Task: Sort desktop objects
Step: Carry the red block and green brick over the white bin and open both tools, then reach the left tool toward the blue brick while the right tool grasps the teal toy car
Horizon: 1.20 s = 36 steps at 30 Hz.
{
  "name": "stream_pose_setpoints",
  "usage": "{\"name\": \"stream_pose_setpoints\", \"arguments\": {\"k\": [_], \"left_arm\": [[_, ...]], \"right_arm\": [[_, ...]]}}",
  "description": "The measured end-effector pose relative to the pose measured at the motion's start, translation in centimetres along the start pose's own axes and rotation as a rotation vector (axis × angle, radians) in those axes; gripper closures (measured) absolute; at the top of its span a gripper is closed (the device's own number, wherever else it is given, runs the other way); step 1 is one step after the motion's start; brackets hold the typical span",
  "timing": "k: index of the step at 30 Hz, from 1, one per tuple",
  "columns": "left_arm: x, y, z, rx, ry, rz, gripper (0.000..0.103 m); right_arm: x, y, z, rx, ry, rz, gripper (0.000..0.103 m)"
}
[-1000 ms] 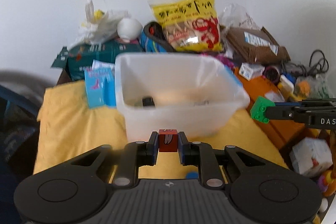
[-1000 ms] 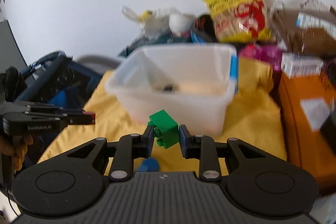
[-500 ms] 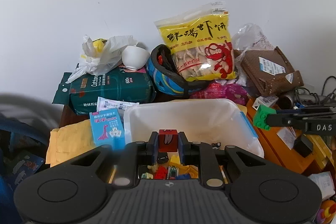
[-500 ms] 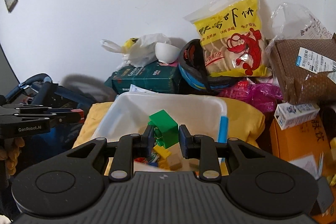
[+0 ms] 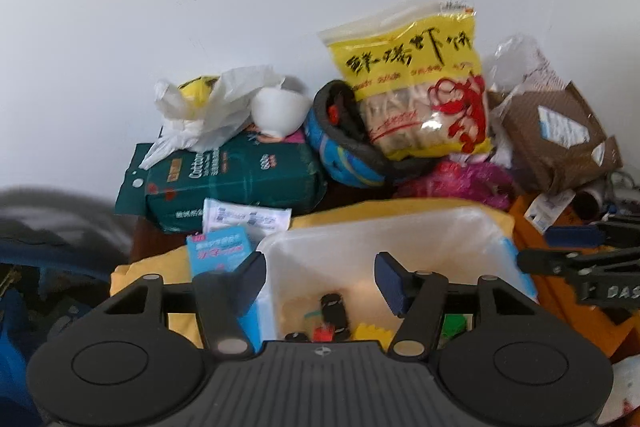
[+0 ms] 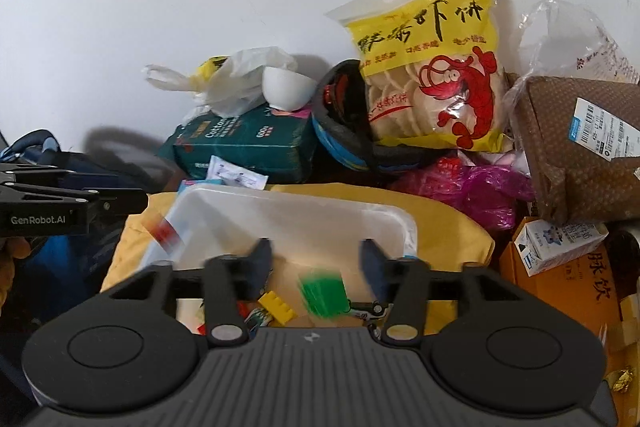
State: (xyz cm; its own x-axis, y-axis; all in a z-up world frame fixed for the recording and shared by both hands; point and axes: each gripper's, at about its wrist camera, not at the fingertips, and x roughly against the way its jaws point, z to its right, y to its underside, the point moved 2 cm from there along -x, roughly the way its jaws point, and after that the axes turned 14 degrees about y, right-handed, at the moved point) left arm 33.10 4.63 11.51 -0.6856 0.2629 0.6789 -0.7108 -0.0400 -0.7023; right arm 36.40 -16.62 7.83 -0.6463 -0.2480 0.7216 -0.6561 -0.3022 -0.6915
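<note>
My left gripper (image 5: 320, 275) hangs over the white plastic bin (image 5: 380, 227); its jaws are opening with nothing between them. In the right wrist view the left gripper (image 6: 134, 197) reaches in from the left, and a blurred red block (image 6: 164, 233) is in the air just below it at the bin's (image 6: 296, 211) left wall. My right gripper (image 6: 316, 263) is also over the bin, jaws opening. A blurred green brick (image 6: 322, 291) drops free between and below its fingers. A yellow brick (image 6: 276, 305) and a black toy car (image 5: 334, 309) lie in the bin.
The bin stands on a yellow cloth (image 6: 448, 227). Behind it are a teal tissue pack (image 5: 236, 179), a white bowl (image 5: 278, 111), a blue helmet (image 5: 352, 159), a yellow shrimp-cracker bag (image 6: 432, 67), a brown parcel (image 6: 580, 155) and an orange box (image 6: 568, 279).
Both grippers moved forward over the bin, then opened. The red block left the left jaws and the green brick left the right jaws; both are falling.
</note>
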Motion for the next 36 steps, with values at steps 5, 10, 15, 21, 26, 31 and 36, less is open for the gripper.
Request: {"name": "stream_pose_setpoints", "arguments": {"k": [5,10,15,21,26,31,36], "left_arm": [[1.5,6.1,0.3,-0.031,0.064,0.031,0.039],[2.2,16.9,1.7,-0.085,0.095,0.002,0.039],[0.8,24.3,2.9,-0.060,0.121,-0.094,0.039],[-0.7,26.5,4.8,-0.126,0.162,-0.123,0.039],[-2.5,26.3,5.3,-0.149,0.156,-0.144,0.039],[-4.3,26.4,4.8,-0.150,0.120,-0.181,0.039],[-4.5,26.7,4.6,-0.151,0.143,-0.173,0.051]], "right_arm": [[1.4,3.5,0.0,-0.006,-0.061,0.014,0.046],[3.0,12.5,-1.6,0.079,-0.092,-0.010,0.046],[1.1,21.6,-4.2,0.076,-0.113,-0.166,0.048],[-0.5,22.8,-6.3,0.062,-0.110,-0.176,0.049],[-2.6,23.0,-7.2,0.083,-0.127,-0.230,0.067],[-2.5,23.5,-6.5,0.070,-0.123,-0.228,0.076],[-1.3,23.5,-4.9,0.058,-0.101,-0.192,0.076]]}}
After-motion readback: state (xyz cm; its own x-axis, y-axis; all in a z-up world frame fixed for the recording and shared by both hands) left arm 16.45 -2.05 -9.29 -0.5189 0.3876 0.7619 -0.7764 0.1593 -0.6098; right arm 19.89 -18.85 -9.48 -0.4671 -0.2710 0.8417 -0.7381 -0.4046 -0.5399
